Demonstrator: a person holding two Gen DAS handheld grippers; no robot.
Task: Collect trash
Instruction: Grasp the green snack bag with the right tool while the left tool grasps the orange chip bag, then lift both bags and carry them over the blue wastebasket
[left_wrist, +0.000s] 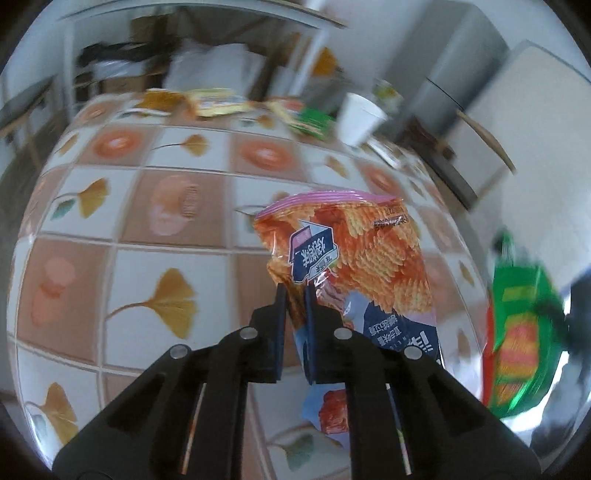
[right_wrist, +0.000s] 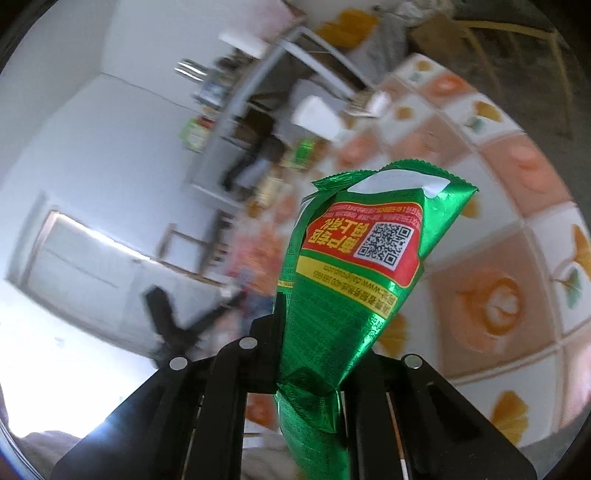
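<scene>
Evidently mid-collection, the left gripper pinches an orange chip bag above the table while the right gripper clamps a green wrapper, both lifted for disposal.

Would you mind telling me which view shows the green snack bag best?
The right wrist view: the green snack bag fills the centre, sharp, clamped in the right tool. The left wrist view catches it only blurred at the right edge.

The near and middle desk lies bare of objects, giving open passage. Along its far edge stand obstacles: yellow wrappers, a green packet and a white cup. Each claw's own bag blocks the space ahead of it
</scene>
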